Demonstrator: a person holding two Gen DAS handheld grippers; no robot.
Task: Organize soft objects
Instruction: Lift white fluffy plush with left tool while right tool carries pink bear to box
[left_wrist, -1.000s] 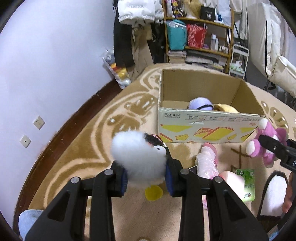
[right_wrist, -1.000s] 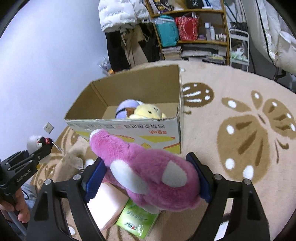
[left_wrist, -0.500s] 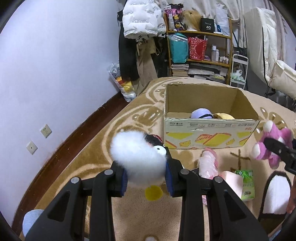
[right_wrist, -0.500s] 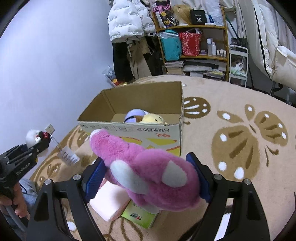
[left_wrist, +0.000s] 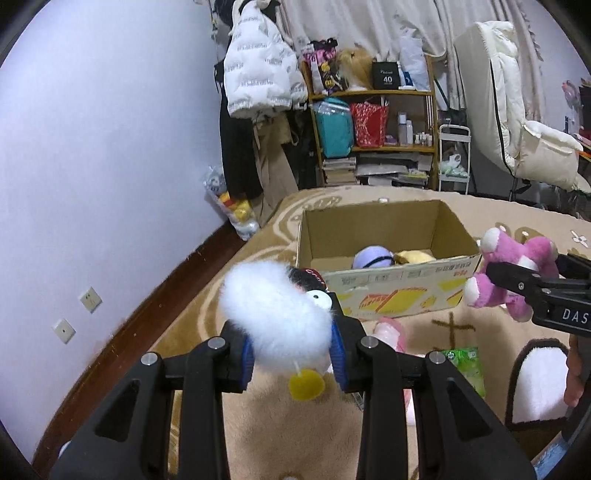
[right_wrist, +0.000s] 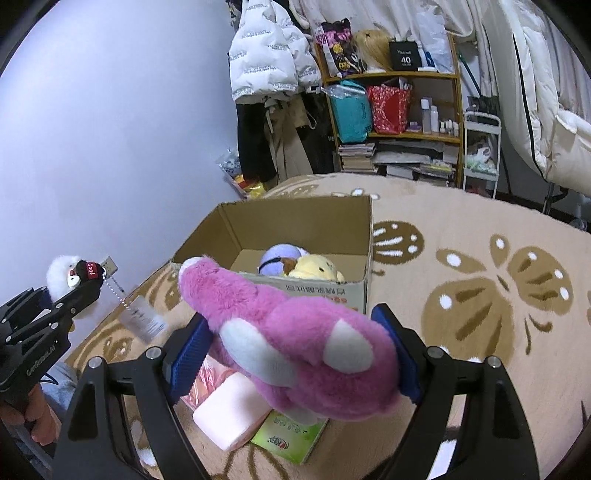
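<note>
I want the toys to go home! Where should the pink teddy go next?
Probably forward, over the cardboard box. The right gripper holds the pink teddy just short of the near wall, and the box is open with two plush toys inside.

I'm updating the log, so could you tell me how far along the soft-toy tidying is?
Done: a lavender plush and a yellow plush lie in the cardboard box. In hand: the left gripper clamps a white penguin plush, the right gripper a pink plush, both outside the box. Left: boxing those; a pink pad and green packet lie on the rug.
</note>
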